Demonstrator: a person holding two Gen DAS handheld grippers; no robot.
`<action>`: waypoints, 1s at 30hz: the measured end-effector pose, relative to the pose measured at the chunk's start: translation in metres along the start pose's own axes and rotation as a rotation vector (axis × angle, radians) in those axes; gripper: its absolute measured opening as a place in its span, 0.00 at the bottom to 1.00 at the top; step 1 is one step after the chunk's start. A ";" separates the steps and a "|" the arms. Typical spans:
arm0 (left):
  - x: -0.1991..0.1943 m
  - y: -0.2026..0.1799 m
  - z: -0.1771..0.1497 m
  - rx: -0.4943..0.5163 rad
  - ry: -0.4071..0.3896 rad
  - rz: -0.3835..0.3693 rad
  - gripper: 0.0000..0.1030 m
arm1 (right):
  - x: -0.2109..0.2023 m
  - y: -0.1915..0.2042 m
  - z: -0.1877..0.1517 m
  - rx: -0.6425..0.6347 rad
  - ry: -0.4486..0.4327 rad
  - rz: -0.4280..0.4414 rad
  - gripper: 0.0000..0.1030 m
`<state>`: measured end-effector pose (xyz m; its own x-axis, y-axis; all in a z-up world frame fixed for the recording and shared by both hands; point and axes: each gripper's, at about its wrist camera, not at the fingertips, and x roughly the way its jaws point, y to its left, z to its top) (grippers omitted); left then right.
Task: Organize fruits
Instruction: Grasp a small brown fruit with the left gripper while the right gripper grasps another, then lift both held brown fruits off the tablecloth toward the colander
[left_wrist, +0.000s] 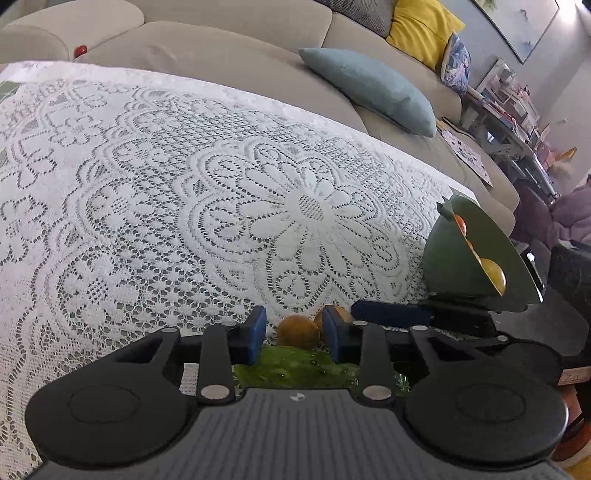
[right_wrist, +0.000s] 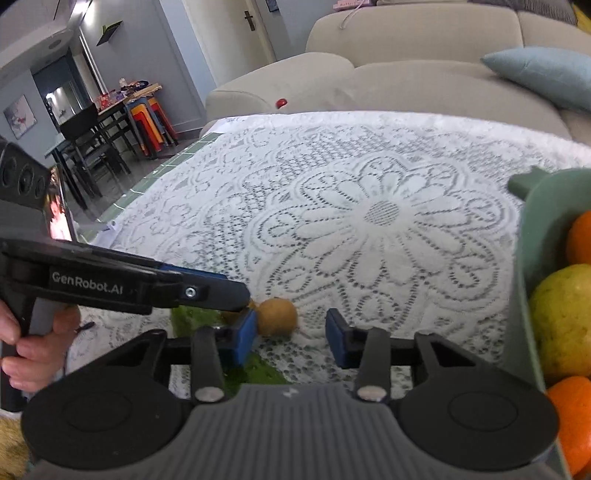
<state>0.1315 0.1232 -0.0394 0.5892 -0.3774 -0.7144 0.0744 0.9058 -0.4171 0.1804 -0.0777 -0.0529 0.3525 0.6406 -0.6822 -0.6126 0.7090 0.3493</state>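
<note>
A brown kiwi (left_wrist: 298, 331) lies on the lace tablecloth (left_wrist: 184, 184) just past my left gripper (left_wrist: 294, 334), whose blue pads are open. A second brown fruit (left_wrist: 318, 320) sits behind the right pad. A green fruit (left_wrist: 295, 369) lies under the fingers. In the right wrist view, the same kiwi (right_wrist: 277, 317) lies just past my open right gripper (right_wrist: 290, 336), next to its left pad. The left gripper's fingers (right_wrist: 207, 291) reach in from the left near the kiwi. A green bowl (right_wrist: 535, 236) at the right holds oranges (right_wrist: 580, 240) and a yellow-green fruit (right_wrist: 565, 317).
The bowl also shows in the left wrist view (left_wrist: 454, 258), with the right gripper's finger (left_wrist: 391, 314) below it. A beige sofa (left_wrist: 221, 48) with a light blue cushion (left_wrist: 369, 88) stands behind the table. A small red object (left_wrist: 80, 50) rests on the sofa.
</note>
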 end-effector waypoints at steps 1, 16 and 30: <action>0.000 0.002 0.000 -0.011 0.001 -0.005 0.35 | 0.002 0.001 0.001 -0.006 0.003 0.002 0.30; 0.008 -0.019 0.002 0.138 0.035 0.061 0.39 | -0.009 0.013 0.001 -0.183 -0.021 -0.186 0.23; 0.023 -0.027 0.006 0.185 0.088 0.119 0.40 | 0.000 0.016 -0.003 -0.215 -0.012 -0.198 0.24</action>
<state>0.1482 0.0915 -0.0412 0.5306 -0.2734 -0.8023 0.1597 0.9618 -0.2222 0.1684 -0.0670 -0.0487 0.4877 0.4999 -0.7157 -0.6661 0.7430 0.0650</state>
